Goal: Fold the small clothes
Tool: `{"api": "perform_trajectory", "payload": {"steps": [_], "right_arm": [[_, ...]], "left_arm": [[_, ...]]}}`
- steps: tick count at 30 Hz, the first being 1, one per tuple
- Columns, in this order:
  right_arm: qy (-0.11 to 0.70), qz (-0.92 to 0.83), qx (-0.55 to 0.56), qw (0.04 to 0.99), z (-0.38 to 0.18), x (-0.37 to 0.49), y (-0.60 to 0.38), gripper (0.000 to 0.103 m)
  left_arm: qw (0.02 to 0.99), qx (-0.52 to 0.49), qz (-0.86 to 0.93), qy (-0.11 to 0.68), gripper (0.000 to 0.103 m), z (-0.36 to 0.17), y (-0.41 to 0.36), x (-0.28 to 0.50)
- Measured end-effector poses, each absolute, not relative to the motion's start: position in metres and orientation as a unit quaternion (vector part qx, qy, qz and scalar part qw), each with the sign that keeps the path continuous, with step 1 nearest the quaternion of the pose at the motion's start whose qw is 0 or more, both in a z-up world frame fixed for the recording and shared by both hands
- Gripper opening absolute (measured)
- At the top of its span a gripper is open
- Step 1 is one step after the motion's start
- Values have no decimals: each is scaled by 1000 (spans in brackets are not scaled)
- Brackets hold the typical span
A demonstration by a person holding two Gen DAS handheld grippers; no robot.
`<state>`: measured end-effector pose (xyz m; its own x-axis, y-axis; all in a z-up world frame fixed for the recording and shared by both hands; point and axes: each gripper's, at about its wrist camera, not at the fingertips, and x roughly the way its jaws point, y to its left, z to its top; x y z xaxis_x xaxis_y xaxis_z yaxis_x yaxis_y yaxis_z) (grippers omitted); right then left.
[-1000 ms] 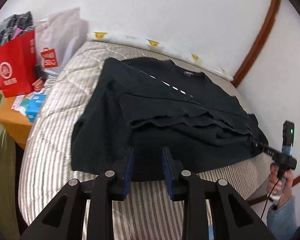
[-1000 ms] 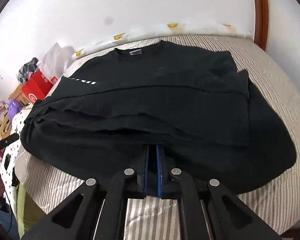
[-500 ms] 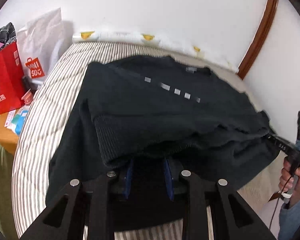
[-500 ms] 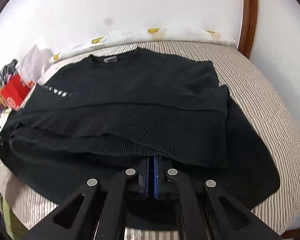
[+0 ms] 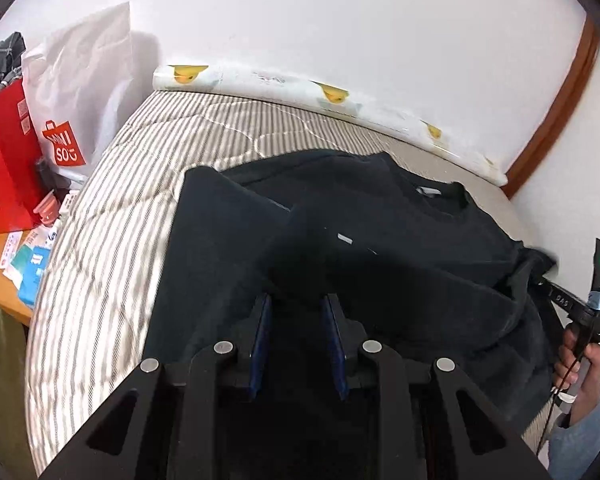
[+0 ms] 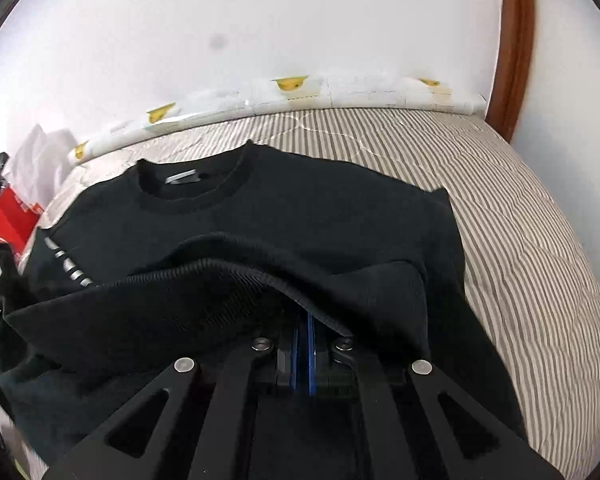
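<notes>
Red bag [image 5: 4, 160] (left view only); sweater [image 6: 300, 220]

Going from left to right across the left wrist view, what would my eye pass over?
Red bag → white shopping bag → striped mattress → black sweater → the person's hand holding the other gripper's handle.

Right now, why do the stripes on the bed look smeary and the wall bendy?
Left wrist view: the striped mattress is streaked by motion blur, and the fisheye lens curves the wooden trim. Right wrist view: sharper, though the black sweater hides detail in shadow.
</notes>
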<state>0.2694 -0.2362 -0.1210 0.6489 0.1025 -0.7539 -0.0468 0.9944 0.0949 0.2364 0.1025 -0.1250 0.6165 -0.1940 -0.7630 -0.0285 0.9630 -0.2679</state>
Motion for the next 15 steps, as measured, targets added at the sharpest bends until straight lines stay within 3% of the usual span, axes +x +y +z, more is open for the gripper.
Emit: {"api": "perform_trajectory", "payload": {"steps": [3, 7, 9, 10, 15], "right_arm": [[407, 25, 27, 913, -113, 275, -239, 8], [384, 24, 8, 923, -98, 268, -248, 19], [382, 18, 3, 924, -97, 267, -256, 48], [383, 14, 1, 924, -98, 267, -263, 52], [398, 1, 2, 917, -104, 276, -287, 55]], "left_arm": [[896, -115, -39, 427, 26, -119, 109, 239], [897, -89, -36, 432, 45, -117, 111, 244], [896, -70, -38, 437, 47, -119, 109, 249], [895, -59, -42, 441, 49, -120, 107, 252], [890, -16, -54, 453, 49, -127, 100, 266]]}}
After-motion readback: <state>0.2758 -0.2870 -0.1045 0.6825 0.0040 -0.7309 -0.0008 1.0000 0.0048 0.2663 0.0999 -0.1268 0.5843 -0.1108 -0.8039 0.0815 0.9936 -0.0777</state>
